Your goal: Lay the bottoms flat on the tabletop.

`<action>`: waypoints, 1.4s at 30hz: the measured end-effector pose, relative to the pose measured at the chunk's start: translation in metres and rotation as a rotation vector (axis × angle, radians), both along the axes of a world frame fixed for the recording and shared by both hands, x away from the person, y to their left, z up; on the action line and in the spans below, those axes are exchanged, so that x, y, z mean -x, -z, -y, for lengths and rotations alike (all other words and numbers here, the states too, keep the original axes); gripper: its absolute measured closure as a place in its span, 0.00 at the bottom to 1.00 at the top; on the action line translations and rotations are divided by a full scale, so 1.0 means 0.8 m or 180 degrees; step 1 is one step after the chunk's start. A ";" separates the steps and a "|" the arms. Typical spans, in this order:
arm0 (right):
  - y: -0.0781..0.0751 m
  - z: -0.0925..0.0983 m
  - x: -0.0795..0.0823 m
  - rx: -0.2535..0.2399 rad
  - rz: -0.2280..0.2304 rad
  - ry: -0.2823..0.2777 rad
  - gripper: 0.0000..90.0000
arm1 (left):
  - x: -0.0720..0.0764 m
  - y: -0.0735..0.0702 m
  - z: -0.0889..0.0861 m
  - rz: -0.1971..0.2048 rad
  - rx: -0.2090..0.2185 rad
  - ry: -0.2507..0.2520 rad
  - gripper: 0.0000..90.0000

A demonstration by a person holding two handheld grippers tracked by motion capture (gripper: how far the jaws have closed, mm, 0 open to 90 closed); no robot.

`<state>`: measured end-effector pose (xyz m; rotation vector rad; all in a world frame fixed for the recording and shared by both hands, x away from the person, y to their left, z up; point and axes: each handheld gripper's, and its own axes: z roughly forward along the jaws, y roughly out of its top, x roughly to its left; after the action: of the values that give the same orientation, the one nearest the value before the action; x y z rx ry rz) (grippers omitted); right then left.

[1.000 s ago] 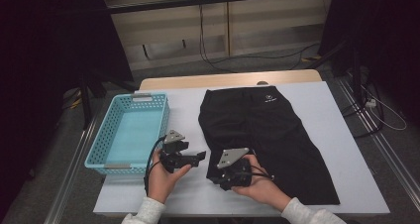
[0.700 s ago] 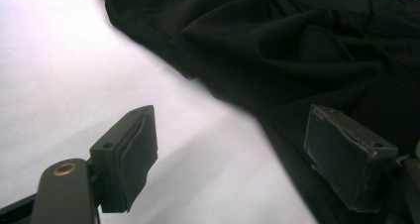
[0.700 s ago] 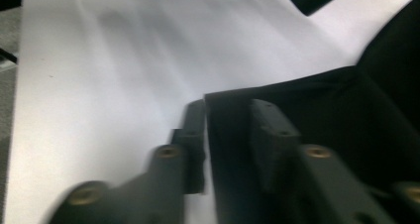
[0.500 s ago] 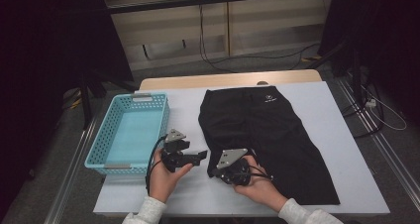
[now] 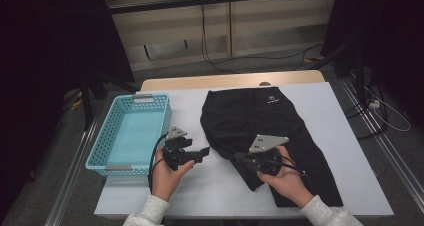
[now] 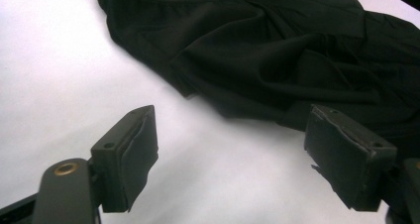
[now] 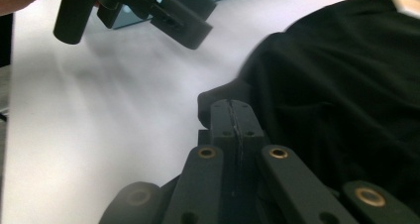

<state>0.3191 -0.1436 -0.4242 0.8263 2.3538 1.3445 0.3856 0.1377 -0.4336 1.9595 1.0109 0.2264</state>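
My right hand-held gripper [image 7: 232, 116] has just been closing, now pinching the shorts [image 5: 260, 121] hem, frame center. Left hand-held gripper [image 6: 247, 154] open over bare tabletop [image 6: 59, 70], lower left w/ nothing between jaws.

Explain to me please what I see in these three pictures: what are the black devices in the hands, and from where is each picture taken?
A person sits at a white table and holds a hand-held tool with two-jaw tongs in each hand. There is no robot arm.

The high view comes from a fixed camera above the table. It shows the left tongs and the right tongs. The other two pictures come from small cameras riding on the tools, looking along their jaws.

On the table lie a pair of black shorts and, to the left, an empty turquoise plastic basket.

In the left gripper view the jaws stand wide apart over bare table, holding nothing. In the right gripper view the jaws are pressed together at the edge of the shorts; they have just closed, apparently pinching the hem, though the cloth between the pads is hard to make out.
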 end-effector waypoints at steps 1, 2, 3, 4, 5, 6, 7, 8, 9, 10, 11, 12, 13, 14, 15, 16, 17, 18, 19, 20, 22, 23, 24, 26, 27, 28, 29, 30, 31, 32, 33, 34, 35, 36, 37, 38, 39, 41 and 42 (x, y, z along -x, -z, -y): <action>-0.001 0.004 0.002 0.0000 -0.0015 0.0035 1.00 | -0.002 0.001 0.002 -0.0014 0.0007 0.0001 0.24; -0.001 0.007 0.004 0.0000 -0.0026 0.0067 1.00 | -0.004 0.001 0.003 -0.0017 0.0005 -0.0011 0.25; -0.001 0.011 0.006 0.0015 0.0004 0.0091 1.00 | -0.006 0.002 0.005 -0.0032 0.0023 -0.0016 0.25; -0.001 0.014 0.007 0.0004 0.0007 0.0103 1.00 | -0.009 0.002 0.007 -0.0042 0.0023 -0.0008 0.25; -0.001 0.017 0.009 -0.0001 0.0001 0.0116 1.00 | -0.011 0.002 0.010 -0.0038 0.0000 -0.0012 0.26; -0.001 0.020 0.011 -0.0007 0.0030 0.0136 1.00 | -0.013 0.003 0.012 -0.0035 -0.0039 -0.0012 0.27; -0.001 0.022 0.014 -0.0002 0.0038 0.0145 1.00 | -0.016 0.003 0.015 -0.0042 -0.0060 -0.0005 0.29; -0.002 0.025 0.016 -0.0014 0.0029 0.0159 1.00 | -0.019 0.005 0.017 -0.0063 -0.0077 -0.0001 0.33; -0.002 0.027 0.018 -0.0029 0.0040 0.0192 1.00 | -0.021 0.006 0.019 -0.0056 -0.0079 -0.0022 0.35; -0.003 0.030 0.020 -0.0034 0.0054 0.0208 1.00 | -0.024 0.007 0.021 -0.0060 -0.0118 -0.0029 0.37; -0.003 0.032 0.022 -0.0030 0.0043 0.0216 1.00 | -0.027 0.008 0.023 -0.0067 -0.0170 -0.0016 0.42; -0.004 0.034 0.023 -0.0036 0.0047 0.0246 1.00 | -0.029 0.009 0.025 -0.0079 -0.0158 -0.0021 0.45; -0.004 0.036 0.024 -0.0041 0.0054 0.0262 1.00 | -0.032 0.011 0.027 -0.0085 -0.0214 0.0010 0.51; -0.004 0.038 0.026 -0.0031 0.0057 0.0270 1.00 | -0.034 0.012 0.030 -0.0087 -0.0262 0.0019 0.57; -0.004 0.040 0.027 -0.0024 0.0058 0.0289 1.00 | -0.037 0.015 0.032 -0.0100 -0.0288 -0.0001 0.59; -0.003 0.042 0.028 -0.0030 0.0054 0.0308 1.00 | -0.040 0.018 0.035 -0.0153 -0.0274 0.0001 0.59; -0.003 0.043 0.029 -0.0027 0.0049 0.0311 1.00 | -0.043 0.021 0.037 -0.0199 -0.0298 0.0000 0.60; -0.002 0.044 0.030 -0.0025 0.0041 0.0308 1.00 | -0.045 0.024 0.039 -0.0214 -0.0291 -0.0044 0.61; -0.001 0.044 0.030 -0.0009 0.0046 0.0314 1.00 | -0.047 0.025 0.042 -0.0231 -0.0322 -0.0046 0.63; -0.001 0.044 0.031 0.0003 0.0049 0.0311 1.00 | -0.048 0.027 0.044 -0.0230 -0.0360 -0.0063 0.64; -0.001 0.043 0.033 0.0007 0.0026 0.0308 1.00 | -0.050 0.028 0.048 -0.0242 -0.0409 -0.0037 0.70; 0.000 0.042 0.034 0.0018 0.0029 0.0297 1.00 | -0.050 0.028 0.050 -0.0230 -0.0414 -0.0056 0.73; 0.001 0.041 0.034 0.0012 0.0013 0.0280 1.00 | -0.051 0.028 0.052 -0.0244 -0.0433 -0.0040 0.76; 0.003 0.039 0.036 0.0035 -0.0005 0.0253 1.00 | -0.052 0.028 0.054 -0.0269 -0.0469 -0.0036 0.88; 0.004 0.037 0.037 0.0037 -0.0022 0.0233 1.00 | -0.053 0.028 0.055 -0.0276 -0.0468 -0.0045 0.93; 0.005 0.035 0.037 0.0045 -0.0027 0.0216 1.00 | -0.053 0.026 0.056 -0.0362 -0.0437 -0.0004 0.99; 0.005 0.033 0.037 0.0061 -0.0028 0.0188 1.00 | -0.053 0.025 0.058 -0.0335 -0.0467 -0.0018 0.99; 0.006 0.030 0.037 0.0066 -0.0047 0.0159 1.00 | -0.054 0.024 0.058 -0.0379 -0.0439 -0.0001 0.99; 0.006 0.027 0.038 0.0078 -0.0058 0.0137 1.00 | -0.054 0.021 0.059 -0.0397 -0.0394 0.0009 1.00; 0.007 0.024 0.039 0.0078 -0.0067 0.0110 1.00 | -0.055 0.016 0.057 -0.0366 -0.0402 0.0012 1.00; 0.008 0.020 0.039 0.0068 -0.0085 0.0056 1.00 | -0.056 0.011 0.056 -0.0360 -0.0353 0.0001 1.00; 0.008 0.016 0.040 0.0053 -0.0106 0.0012 1.00 | -0.057 0.006 0.054 -0.0366 -0.0314 -0.0016 1.00; 0.008 0.011 0.041 0.0045 -0.0127 -0.0029 1.00 | -0.058 0.002 0.053 -0.0310 -0.0290 -0.0063 1.00; 0.008 0.006 0.042 -0.0002 -0.0158 -0.0088 1.00 | -0.059 -0.001 0.052 -0.0312 -0.0276 -0.0051 1.00; 0.007 0.001 0.043 -0.0055 -0.0186 -0.0136 1.00 | -0.060 -0.003 0.052 -0.0287 -0.0286 -0.0048 1.00; 0.006 -0.005 0.044 -0.0068 -0.0198 -0.0183 1.00 | -0.061 -0.005 0.051 -0.0247 -0.0301 -0.0067 1.00; 0.005 -0.011 0.045 -0.0082 -0.0209 -0.0248 1.00 | -0.063 -0.006 0.050 -0.0242 -0.0306 -0.0075 1.00; 0.005 -0.023 0.048 -0.0086 -0.0210 -0.0331 1.00 | -0.066 -0.009 0.045 -0.0174 -0.0348 -0.0105 1.00; 0.006 -0.028 0.049 -0.0103 -0.0240 -0.0375 1.00 | -0.068 -0.011 0.042 -0.0144 -0.0346 -0.0110 1.00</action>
<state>0.2799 -0.1214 -0.4290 0.7709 2.4798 1.4246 0.4399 0.1043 -0.4251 2.0545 1.0821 0.2622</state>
